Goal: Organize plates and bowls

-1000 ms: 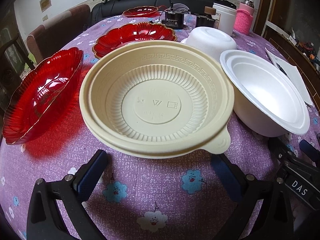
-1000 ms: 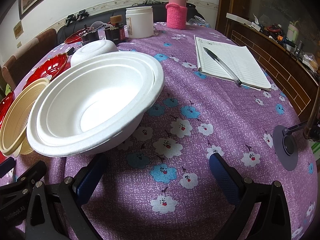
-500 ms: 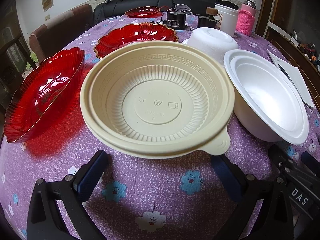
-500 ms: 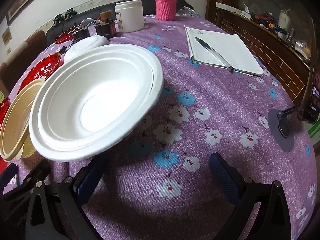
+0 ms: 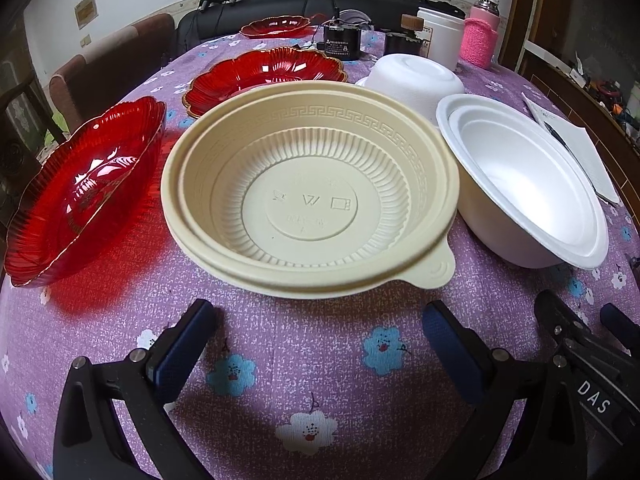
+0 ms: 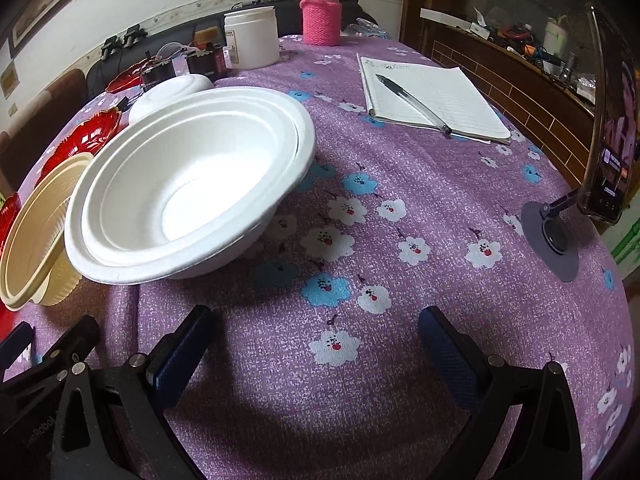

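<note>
A beige ribbed bowl stack (image 5: 312,192) with a small tab sits in the middle of the left wrist view, just beyond my open left gripper (image 5: 316,328), which holds nothing. Left of it lies a red glass dish (image 5: 80,188), and a red scalloped plate (image 5: 264,76) lies behind. To the right stand nested white foam bowls (image 5: 520,184), with an upturned white bowl (image 5: 412,76) behind them. My right gripper (image 6: 312,340) is open over bare cloth, and the white foam bowls (image 6: 192,188) are ahead to its left. The beige bowl (image 6: 36,232) shows at that view's left edge.
The table's purple flowered cloth (image 6: 400,208) carries a notebook (image 6: 440,92) with a pen (image 6: 412,98) at the far right. A phone on a stand (image 6: 608,120) is near the right edge. A white jar (image 6: 252,36), a pink-sleeved bottle (image 6: 322,12) and a third red dish (image 5: 276,26) stand at the back.
Both views shift only slightly. The right gripper has swayed a little, bringing the phone stand further into view. No bowl or plate has moved, and nothing was taken hold of.
</note>
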`<action>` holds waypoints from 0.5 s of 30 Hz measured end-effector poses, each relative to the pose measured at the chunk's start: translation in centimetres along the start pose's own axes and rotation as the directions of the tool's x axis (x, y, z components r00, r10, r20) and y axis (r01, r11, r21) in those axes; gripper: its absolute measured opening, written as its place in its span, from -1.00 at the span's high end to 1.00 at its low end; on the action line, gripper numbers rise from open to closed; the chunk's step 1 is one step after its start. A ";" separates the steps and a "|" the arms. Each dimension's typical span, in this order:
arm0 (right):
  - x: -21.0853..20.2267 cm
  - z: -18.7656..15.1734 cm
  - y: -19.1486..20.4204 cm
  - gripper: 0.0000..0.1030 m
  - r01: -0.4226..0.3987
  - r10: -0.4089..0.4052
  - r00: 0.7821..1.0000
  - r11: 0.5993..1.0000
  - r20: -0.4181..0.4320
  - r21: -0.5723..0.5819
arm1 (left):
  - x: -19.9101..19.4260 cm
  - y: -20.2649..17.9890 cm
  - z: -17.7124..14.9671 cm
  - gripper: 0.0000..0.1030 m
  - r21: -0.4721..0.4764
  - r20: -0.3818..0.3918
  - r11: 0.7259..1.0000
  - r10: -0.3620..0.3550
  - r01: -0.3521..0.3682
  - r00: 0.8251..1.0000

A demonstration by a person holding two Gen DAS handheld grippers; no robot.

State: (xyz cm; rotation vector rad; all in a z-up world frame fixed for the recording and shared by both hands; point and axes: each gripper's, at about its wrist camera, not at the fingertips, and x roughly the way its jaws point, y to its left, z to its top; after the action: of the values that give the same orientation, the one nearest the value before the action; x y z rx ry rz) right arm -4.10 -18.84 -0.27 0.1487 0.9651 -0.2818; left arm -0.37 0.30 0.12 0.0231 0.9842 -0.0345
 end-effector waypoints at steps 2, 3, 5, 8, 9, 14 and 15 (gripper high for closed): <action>0.1 0.1 0.0 -0.99 0.002 -0.002 1.000 1.000 0.011 0.001 | 0.0 0.0 0.0 -1.00 -0.001 0.000 1.000 0.000 0.000 1.000; 0.2 0.1 0.0 -0.99 0.003 -0.003 1.000 1.000 0.019 0.003 | 0.0 0.1 0.0 -1.00 -0.001 0.001 1.000 0.000 0.000 1.000; 0.2 0.2 0.1 -0.99 0.002 -0.002 1.000 1.000 0.030 0.003 | 0.0 0.1 0.0 -1.00 -0.001 0.000 1.000 0.000 0.000 1.000; 0.3 0.4 0.1 -0.99 0.001 -0.002 1.000 1.000 0.029 0.002 | 0.0 0.0 0.0 -1.00 -0.001 0.000 1.000 0.000 0.000 1.000; 0.3 0.4 0.1 -0.99 0.001 -0.001 1.000 1.000 0.029 0.002 | 0.0 0.0 0.0 -1.00 -0.001 0.000 1.000 0.000 0.000 1.000; 0.3 0.4 0.1 -0.99 0.001 -0.001 1.000 1.000 0.029 0.002 | 0.1 0.1 0.1 -1.00 -0.002 0.005 1.000 0.003 -0.003 1.000; 0.3 0.3 0.1 -0.99 0.001 -0.002 1.000 1.000 0.029 0.002 | 0.1 0.0 0.1 -1.00 -0.002 0.007 1.000 0.005 -0.005 1.000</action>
State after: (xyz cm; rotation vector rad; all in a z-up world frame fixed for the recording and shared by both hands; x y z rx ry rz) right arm -3.61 -18.86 -0.36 0.1457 0.9359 -0.2858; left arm -0.26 0.33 0.12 0.0236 0.9770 -0.0295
